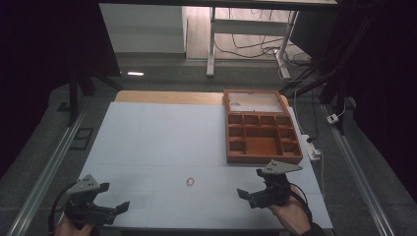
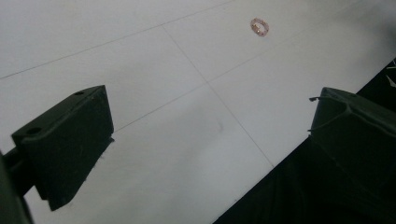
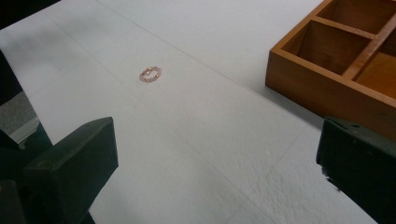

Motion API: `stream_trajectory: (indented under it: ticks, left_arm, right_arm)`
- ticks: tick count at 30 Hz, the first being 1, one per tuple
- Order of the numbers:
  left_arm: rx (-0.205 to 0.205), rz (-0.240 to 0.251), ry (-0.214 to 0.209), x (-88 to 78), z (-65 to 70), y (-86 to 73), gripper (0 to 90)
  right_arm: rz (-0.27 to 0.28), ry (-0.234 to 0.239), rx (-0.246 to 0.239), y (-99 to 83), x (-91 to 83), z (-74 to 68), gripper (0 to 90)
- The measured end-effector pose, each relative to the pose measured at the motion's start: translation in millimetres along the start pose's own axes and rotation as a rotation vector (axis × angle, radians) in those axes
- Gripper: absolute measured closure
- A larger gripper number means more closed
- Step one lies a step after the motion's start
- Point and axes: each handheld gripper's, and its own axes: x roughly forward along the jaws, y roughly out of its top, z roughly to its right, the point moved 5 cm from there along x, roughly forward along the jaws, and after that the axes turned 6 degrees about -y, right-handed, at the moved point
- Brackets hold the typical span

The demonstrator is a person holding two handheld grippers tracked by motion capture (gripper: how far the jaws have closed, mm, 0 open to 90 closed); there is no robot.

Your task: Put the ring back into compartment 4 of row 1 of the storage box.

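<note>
A small pinkish ring (image 1: 190, 181) lies flat on the white table (image 1: 147, 142), near the open wooden box (image 1: 263, 156).

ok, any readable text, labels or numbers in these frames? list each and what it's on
None to read. The wooden box, the small ring, the white table top and both grippers, left and right, carry no visible lettering. The far background in the high view is too dim and small to show any.

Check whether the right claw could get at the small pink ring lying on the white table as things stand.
Probably yes. The right claw is open, and bare white table lies between it and the small pink ring. The compartmented wooden box sits off to one side.
</note>
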Motion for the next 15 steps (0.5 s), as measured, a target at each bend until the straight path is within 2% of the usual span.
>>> stream_trajectory:
  ticks: [7, 15]
  left_arm:
    - [0.0, 0.008, -0.012, -0.5, 0.0, 0.4, 0.0]
    - [-0.013, 0.016, -0.02, -1.0, -0.1, 0.6, 0.0]
  right_arm:
    - [-0.002, 0.034, -0.005, 9.5, 12.3, -6.4, 0.0]
    - [-0.028, 0.043, -0.057, 18.4, 30.4, -14.5, 0.0]
